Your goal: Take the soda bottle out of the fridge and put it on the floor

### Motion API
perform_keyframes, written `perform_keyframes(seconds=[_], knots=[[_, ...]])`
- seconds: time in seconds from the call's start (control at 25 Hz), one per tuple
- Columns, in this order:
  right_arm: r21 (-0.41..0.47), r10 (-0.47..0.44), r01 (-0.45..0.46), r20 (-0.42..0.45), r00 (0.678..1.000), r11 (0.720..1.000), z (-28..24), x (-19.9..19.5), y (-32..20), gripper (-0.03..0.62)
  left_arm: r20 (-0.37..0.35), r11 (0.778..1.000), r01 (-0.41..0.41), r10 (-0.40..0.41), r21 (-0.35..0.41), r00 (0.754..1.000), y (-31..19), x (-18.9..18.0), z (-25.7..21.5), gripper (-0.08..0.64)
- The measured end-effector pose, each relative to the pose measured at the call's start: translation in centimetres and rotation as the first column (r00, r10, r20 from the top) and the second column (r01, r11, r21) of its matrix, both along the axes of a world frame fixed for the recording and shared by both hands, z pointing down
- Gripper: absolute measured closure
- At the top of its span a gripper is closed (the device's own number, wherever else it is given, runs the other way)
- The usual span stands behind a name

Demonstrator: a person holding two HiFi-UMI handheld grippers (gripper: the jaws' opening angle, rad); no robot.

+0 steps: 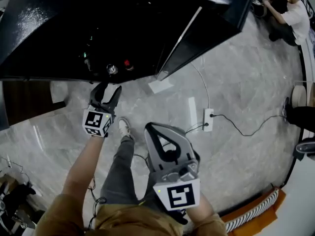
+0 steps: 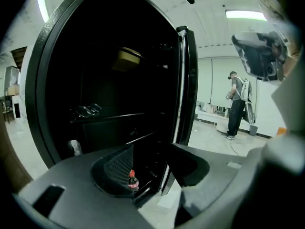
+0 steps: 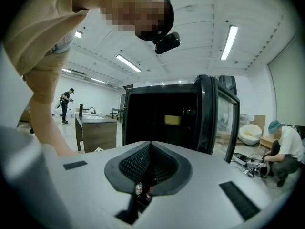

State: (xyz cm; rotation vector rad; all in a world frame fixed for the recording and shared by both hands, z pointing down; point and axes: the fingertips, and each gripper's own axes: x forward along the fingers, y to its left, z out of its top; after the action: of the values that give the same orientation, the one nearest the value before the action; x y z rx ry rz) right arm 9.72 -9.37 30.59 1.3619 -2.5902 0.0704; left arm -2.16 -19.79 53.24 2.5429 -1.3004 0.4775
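Note:
The black fridge stands open, its door swung out to the right. Low inside it I see a soda bottle with a red cap next to a second bottle with a pale cap. My left gripper is just outside the fridge opening, pointing at those bottles, open and empty. In the left gripper view the soda bottle shows small and far off between the parted jaws. My right gripper hangs back over the floor, shut on nothing; both bottles show beyond its tips.
A power strip with cables and a white sheet lie on the grey marble floor. My own foot is below the left gripper. One person crouches at the far right. Another stands beyond the door. A wooden counter is left of the fridge.

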Motion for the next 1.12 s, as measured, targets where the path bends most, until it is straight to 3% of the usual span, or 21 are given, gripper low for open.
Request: perform_keyframes(seconds=[0.48, 0.76, 1.12], knots=[[0.034, -0.055, 0.054, 0.046, 0.997, 0.998, 9.1, -0.2, -0.9, 0.59, 0.054, 0.999, 0.043, -0.044, 0.004, 0.998, -3.2, 0.2, 11.2, 0.328], [0.018, -0.049, 0.048, 0.107, 0.993, 0.999, 14.1, 0.7, -0.7, 0.591, 0.042, 0.998, 0.063, -0.063, 0.0, 0.997, -6.5, 0.6, 17.2, 0.29], [0.052, -0.058, 0.052, 0.107, 0.993, 0.997, 18.3, 1.0, -2.0, 0.591, 0.006, 0.995, 0.101, -0.101, -0.006, 0.995, -9.9, 1.0, 23.0, 0.268]])
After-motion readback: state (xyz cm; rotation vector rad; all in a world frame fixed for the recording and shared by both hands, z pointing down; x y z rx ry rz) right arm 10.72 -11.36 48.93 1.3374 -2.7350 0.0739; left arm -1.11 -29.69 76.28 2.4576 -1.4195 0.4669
